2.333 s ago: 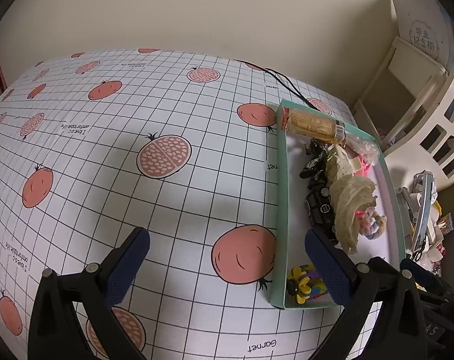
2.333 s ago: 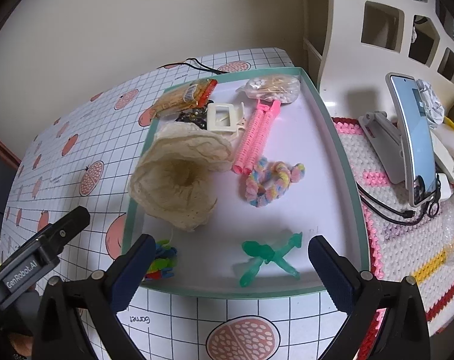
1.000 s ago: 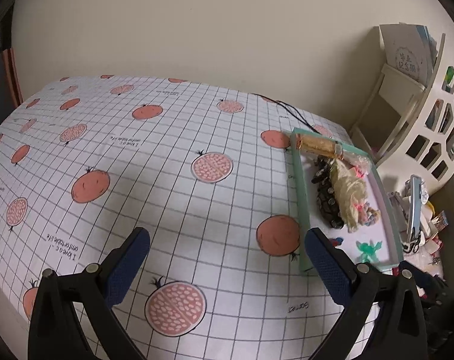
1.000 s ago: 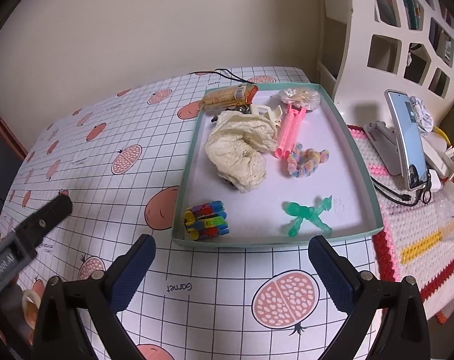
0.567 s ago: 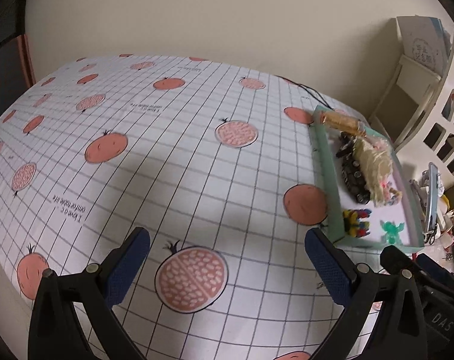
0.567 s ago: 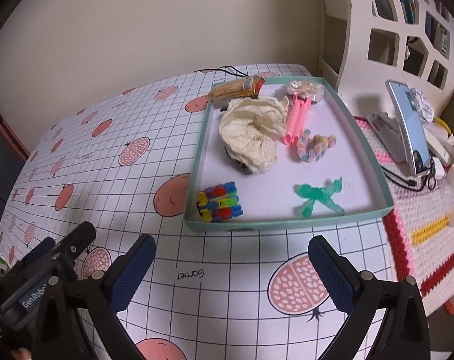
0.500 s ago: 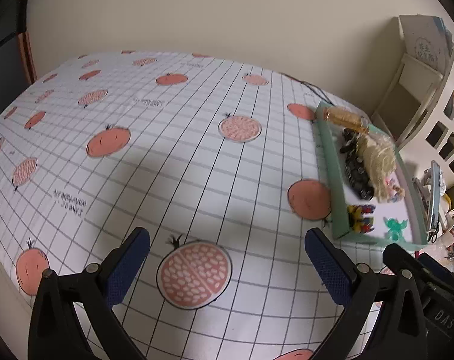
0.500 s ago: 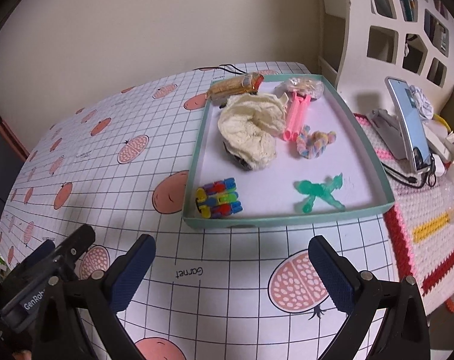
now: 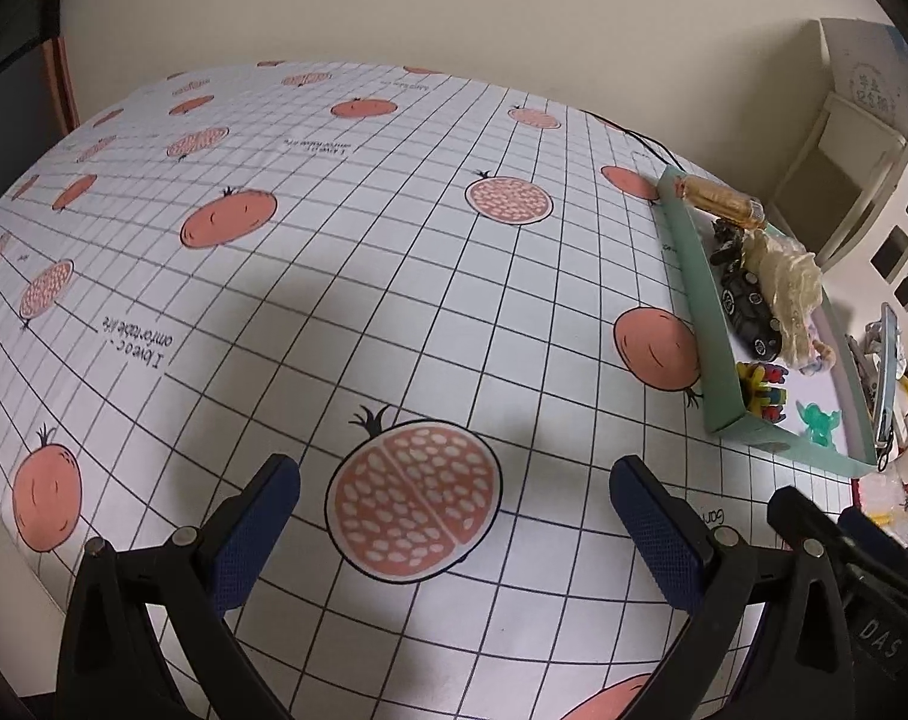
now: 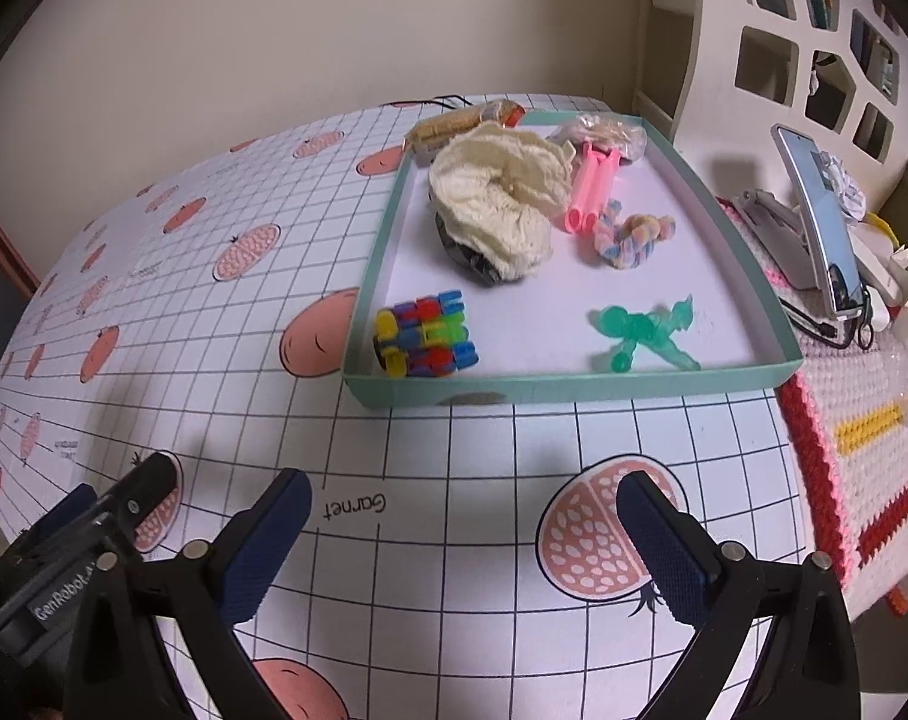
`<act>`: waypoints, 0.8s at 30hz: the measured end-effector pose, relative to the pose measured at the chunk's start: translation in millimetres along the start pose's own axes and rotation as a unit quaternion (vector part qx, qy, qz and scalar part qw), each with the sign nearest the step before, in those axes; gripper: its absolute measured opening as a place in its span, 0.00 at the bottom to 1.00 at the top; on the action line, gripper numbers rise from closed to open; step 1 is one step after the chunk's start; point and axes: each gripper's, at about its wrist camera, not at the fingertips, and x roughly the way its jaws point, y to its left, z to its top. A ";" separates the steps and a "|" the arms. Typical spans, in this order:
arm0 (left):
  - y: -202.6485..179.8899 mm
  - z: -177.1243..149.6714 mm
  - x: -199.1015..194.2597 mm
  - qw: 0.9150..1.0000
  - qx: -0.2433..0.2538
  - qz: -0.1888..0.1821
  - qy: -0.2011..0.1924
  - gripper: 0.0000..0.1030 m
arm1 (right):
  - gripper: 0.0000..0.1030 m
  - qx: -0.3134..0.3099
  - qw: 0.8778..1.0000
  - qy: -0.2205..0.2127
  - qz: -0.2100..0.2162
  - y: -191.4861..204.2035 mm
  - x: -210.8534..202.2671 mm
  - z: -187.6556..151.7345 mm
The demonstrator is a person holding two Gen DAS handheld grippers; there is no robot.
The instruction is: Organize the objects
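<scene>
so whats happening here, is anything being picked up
Nothing is held right now. A person has a gripper in each hand; the left gripper and right gripper are both open and empty above the pomegranate-print tablecloth. The green tray holds the toys: a cream cloth, colourful blocks and a green figure.

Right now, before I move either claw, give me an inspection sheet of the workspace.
Surface: tablecloth, grid and fruit print.
Job's things: all in the tray: green figure, clips, cream cloth, pink rollers, rope toy, snack pack, bag, toy car.
Clutter: phone on a stand, on the crochet mat.
Claws: left claw and right claw open, empty.
Cables: black cable behind the tray.
Surroundings: wall, white shelf.
</scene>
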 end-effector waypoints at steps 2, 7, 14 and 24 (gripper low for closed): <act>2.3 -0.5 0.4 1.000 -0.005 -0.003 0.001 1.00 | 1.00 -0.001 1.000 0.004 -0.001 -0.1 2.9 -2.2; 1.9 -2.7 2.8 1.000 0.002 0.006 0.002 1.00 | 1.00 -0.007 1.000 0.011 -0.008 1.2 9.2 -7.2; 4.8 -7.3 9.7 1.000 0.008 0.019 0.010 1.00 | 1.00 -0.012 1.000 0.016 -0.022 4.2 15.2 -13.4; 6.2 -11.7 14.1 0.999 0.016 0.029 0.012 1.00 | 1.00 -0.010 0.999 0.023 -0.039 3.2 24.5 -17.9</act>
